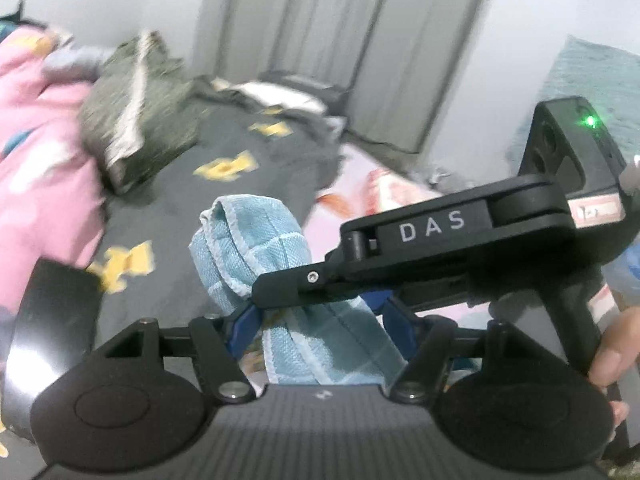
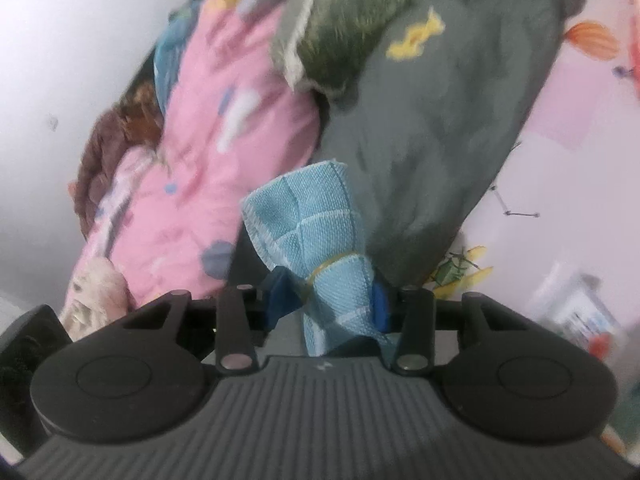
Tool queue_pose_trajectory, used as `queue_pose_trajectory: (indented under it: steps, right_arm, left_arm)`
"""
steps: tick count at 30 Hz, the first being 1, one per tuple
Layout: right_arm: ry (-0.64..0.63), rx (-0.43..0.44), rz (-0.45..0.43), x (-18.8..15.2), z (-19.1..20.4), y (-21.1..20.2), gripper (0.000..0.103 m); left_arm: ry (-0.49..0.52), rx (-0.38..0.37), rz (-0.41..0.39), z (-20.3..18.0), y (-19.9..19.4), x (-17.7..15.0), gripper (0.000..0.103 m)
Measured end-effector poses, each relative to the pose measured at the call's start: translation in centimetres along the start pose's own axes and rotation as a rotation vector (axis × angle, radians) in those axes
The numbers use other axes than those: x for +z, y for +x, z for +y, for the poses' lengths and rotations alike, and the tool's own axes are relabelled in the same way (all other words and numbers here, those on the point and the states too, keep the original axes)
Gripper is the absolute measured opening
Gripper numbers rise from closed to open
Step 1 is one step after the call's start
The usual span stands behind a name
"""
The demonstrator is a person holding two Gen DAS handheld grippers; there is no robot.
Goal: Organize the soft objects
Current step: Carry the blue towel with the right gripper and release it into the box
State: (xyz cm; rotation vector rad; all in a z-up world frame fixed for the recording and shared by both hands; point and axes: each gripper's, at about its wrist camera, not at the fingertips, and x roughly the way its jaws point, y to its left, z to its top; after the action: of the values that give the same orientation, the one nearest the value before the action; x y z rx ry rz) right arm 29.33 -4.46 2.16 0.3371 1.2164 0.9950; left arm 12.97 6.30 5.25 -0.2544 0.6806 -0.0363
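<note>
A rolled light-blue checked towel [image 1: 256, 240] stands up between the blue pads of my left gripper [image 1: 316, 320], which is shut on its lower part. My right gripper [image 1: 280, 296] reaches in from the right across the left wrist view, and its black tip meets the towel's waist. In the right wrist view the same towel [image 2: 312, 216] is bunched between the blue pads of my right gripper [image 2: 332, 300], shut on it where a thin yellow band circles the cloth. The towel's top fans out above the pads. Both views are blurred.
A bed lies below with a grey blanket with yellow shapes [image 1: 240, 152], a pink quilt [image 1: 36, 152] at the left and a folded olive-green cloth [image 1: 140, 120]. Grey curtains [image 1: 340, 40] hang behind. A person's hand [image 1: 608, 360] holds the right gripper's handle.
</note>
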Motion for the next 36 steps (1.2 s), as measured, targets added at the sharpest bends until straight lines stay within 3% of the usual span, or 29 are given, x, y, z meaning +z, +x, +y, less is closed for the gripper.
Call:
queue_pose_trajectory:
  steps: [5, 10, 16, 21, 24, 28, 31, 32, 36]
  right_arm:
    - [0.036, -0.006, -0.133, -2.5, -0.6, -7.5, 0.039]
    - [0.123, -0.036, -0.283, -7.0, -3.8, -16.5, 0.035]
    - [0.258, -0.141, -0.479, -14.3, -8.7, -27.6, 0.032]
    - [0.379, -0.241, -0.624, -21.1, -12.7, -35.8, 0.03]
    - [0.44, -0.337, -0.684, -24.3, -14.8, -39.7, 0.03]
    - [0.48, -0.489, -0.714, -26.9, -17.3, -42.5, 0.03]
    - [0.48, -0.615, -0.688, -27.4, -19.2, -43.0, 0.03]
    - [0.47, -0.698, -0.65, -27.4, -20.3, -42.5, 0.03]
    - [0.475, -0.775, -0.584, -27.3, -22.5, -41.4, 0.032]
  left_arm:
    - [0.104, -0.116, -0.026, -6.2, -1.0, 0.2, 0.069]
    - [0.201, -0.27, -0.001, -13.8, -0.4, -0.4, 0.072]
    - [0.331, -0.469, 0.054, -24.3, 1.4, -2.5, 0.072]
    - [0.372, -0.612, 0.13, -31.0, 2.7, -5.1, 0.074]
    - [0.404, -0.623, 0.145, -32.3, 3.4, -6.3, 0.075]
    - [0.394, -0.585, 0.162, -32.3, 4.1, -6.6, 0.075]
    - [0.372, -0.545, 0.166, -31.1, 4.8, -5.9, 0.075]
    - [0.369, -0.533, 0.163, -30.8, 4.9, -5.8, 0.075]
    - [0.358, -0.488, 0.152, -29.2, 4.8, -5.0, 0.075]
